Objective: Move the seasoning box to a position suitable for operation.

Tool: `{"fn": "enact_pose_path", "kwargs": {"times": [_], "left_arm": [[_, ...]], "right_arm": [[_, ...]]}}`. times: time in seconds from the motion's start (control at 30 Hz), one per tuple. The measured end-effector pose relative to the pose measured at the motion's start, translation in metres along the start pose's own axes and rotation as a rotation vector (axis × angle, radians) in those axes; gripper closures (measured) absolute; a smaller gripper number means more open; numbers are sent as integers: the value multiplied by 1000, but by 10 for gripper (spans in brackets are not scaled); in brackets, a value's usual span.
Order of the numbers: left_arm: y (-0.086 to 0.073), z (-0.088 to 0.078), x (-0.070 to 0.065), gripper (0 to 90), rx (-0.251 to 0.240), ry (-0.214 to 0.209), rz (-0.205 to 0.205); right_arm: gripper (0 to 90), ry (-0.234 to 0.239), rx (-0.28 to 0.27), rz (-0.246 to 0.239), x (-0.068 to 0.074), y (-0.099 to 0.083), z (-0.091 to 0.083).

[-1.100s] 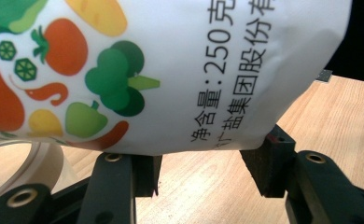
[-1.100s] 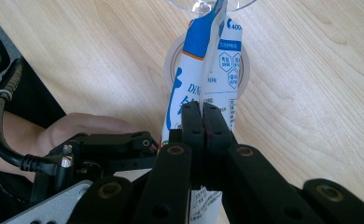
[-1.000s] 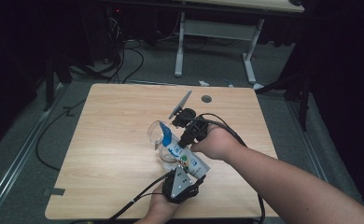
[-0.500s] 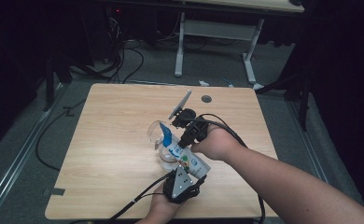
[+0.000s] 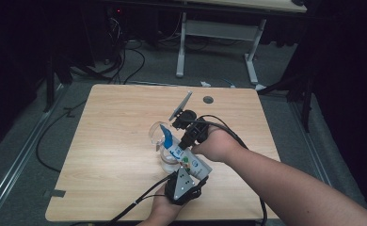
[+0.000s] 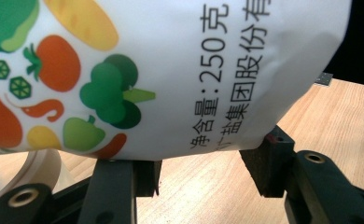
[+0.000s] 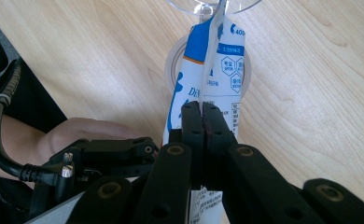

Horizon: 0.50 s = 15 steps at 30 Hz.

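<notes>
At the near edge of the pale wood-grain table [image 5: 106, 155], seen from the high view, the left tool [image 5: 184, 181] sits in a hand that comes up from the bottom, its grey three-cornered plate facing upward and a black cable trailing off toward the near left. In the left gripper view its jaws stand partly apart and press on the bottom end of a white pouch [image 6: 171, 70] printed with vegetables and black characters, one pad under the middle of the pouch and the other against its right corner. Just beyond, the right tool [image 5: 191, 136] is held by a hand whose bare forearm enters from the lower right; in the right gripper view its two black jaws are brought together flat on the pouch's blue and white upper part, pinching the thin film between them. The pouch's top reaches into the mouth of a clear glass [image 5: 160, 134] that stands on the table just beside the tools, with a round translucent lid or ring [image 7: 175, 70] lying on the wood under the pouch. Farther on, the table is bare except for a round dark cable hole [image 5: 208, 100] near its far edge. Past the table lies grey carpet with black cables [image 5: 125, 61] snaking across it, the white legs of a second table [image 5: 252, 61], and dark curtains closing the room on both sides.
</notes>
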<state>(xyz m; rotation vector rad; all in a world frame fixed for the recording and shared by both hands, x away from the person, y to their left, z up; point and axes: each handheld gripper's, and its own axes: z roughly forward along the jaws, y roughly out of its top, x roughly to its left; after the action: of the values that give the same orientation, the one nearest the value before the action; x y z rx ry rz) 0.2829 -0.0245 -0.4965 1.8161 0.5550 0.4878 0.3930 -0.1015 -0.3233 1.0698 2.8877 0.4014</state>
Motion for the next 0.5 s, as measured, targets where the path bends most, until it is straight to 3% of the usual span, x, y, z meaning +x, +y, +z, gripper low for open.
{"fn": "enact_pose_path", "kwargs": {"times": [0.5], "left_arm": [[3, 2, 1, 526, 3, 16, -6]], "right_arm": [[895, -11, 1, 20, 2, 4, 1]]}}
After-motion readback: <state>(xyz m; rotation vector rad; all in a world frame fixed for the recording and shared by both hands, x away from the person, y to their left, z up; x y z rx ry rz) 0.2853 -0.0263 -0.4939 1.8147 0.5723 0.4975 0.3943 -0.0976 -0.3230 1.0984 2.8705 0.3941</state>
